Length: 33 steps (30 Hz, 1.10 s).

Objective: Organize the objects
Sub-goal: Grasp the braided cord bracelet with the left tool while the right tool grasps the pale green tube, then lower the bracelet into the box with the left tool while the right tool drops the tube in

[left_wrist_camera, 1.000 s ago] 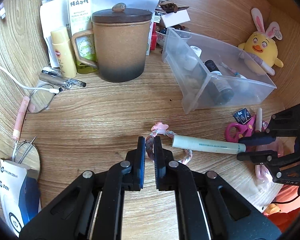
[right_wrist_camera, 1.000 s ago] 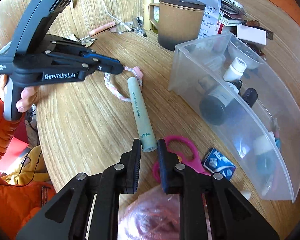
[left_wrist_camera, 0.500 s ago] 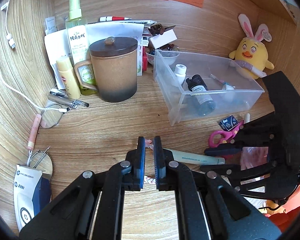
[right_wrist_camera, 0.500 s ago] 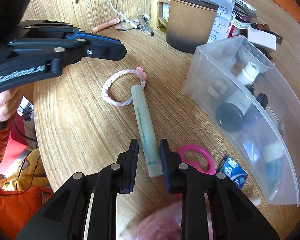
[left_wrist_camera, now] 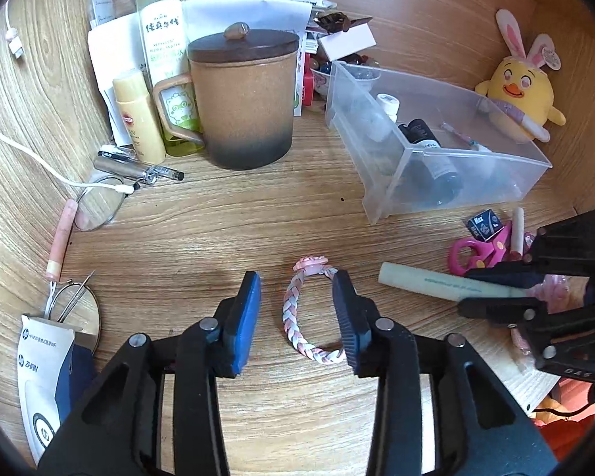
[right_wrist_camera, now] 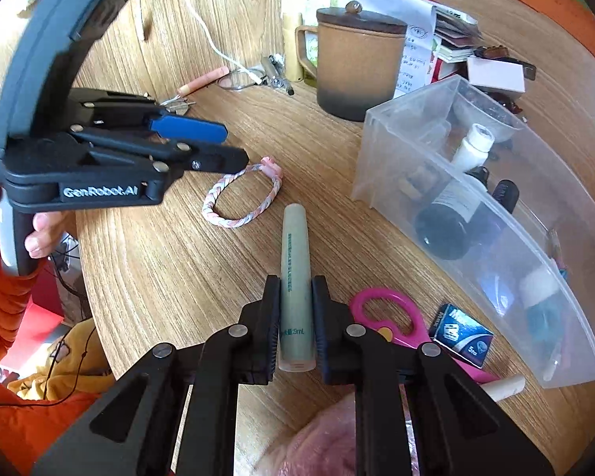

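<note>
Crowding the wooden desk (left_wrist_camera: 202,246), clutter meets wood-grain walls (left_wrist_camera: 436,12).

Braided bracelet and pale green tube on the wooden table, near the clear plastic bin

The pink-and-white braided cord bracelet (left_wrist_camera: 303,313) with a small pink flower clasp lies flat as an open loop on the wood-grain table (left_wrist_camera: 218,230), well apart from the clear plastic storage bin (left_wrist_camera: 436,158), its clasp end turned toward the bin side. The slim pale green plastic tube (right_wrist_camera: 295,277) with fine printed lettering lies on its side just beside the bracelet, between it and the bin, its narrow end pointing at the loop and its flat cap end pressed between the right tongs (right_wrist_camera: 295,329).
</note>
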Motion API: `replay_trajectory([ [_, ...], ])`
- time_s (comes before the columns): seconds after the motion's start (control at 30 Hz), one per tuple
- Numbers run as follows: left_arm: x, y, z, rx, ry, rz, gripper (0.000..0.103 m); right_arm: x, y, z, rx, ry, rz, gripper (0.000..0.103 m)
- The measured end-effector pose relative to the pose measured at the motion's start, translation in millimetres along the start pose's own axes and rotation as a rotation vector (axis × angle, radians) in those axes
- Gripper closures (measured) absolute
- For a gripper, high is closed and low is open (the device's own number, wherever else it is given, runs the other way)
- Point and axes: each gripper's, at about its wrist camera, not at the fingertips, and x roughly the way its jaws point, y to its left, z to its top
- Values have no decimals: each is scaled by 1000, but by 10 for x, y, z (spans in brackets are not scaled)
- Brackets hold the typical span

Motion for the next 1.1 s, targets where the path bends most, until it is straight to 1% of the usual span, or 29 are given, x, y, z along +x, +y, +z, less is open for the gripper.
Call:
replay_trajectory([
  [0.13,195,18,52,-7,42,-7,61,-148,-116,16,46,-49,-21,89],
  [0.23,293,5,66,-10,55,-20,61,-323,-216,-34,81,-87,-40,89],
  [0.27,300,-4,69,-7,47,-22,64,-373,-256,-43,94,-98,-40,89],
  [0.3,305,-16,70,-4,44,-27,74,-421,-295,-54,107,-108,-45,89],
  [0.33,305,-28,73,-1,43,-40,80,-478,-341,-70,121,-121,-50,89],
  [0.37,305,-43,73,0,44,-51,89,-517,-373,-75,132,-128,-53,89],
  [0.4,305,-57,72,2,42,-49,93,-553,-409,-76,145,-139,-55,89],
  [0.43,303,-75,71,8,38,-39,93,-597,-445,-87,156,-149,-55,89],
  [0.5,298,-102,68,7,36,-25,98,-655,-511,-94,176,-168,-60,89],
  [0.67,152,-125,117,-6,5,-16,98,-820,-611,-114,207,-216,-72,89],
  [0.77,-37,-146,185,-9,-39,-16,98,-933,-661,-105,218,-246,-77,89],
  [0.93,-353,-248,342,10,-123,-15,98,-1146,-759,-71,231,-306,-114,89],
  [1.1,-498,-416,570,37,-188,-40,98,-1299,-902,-50,260,-364,-150,89],
])
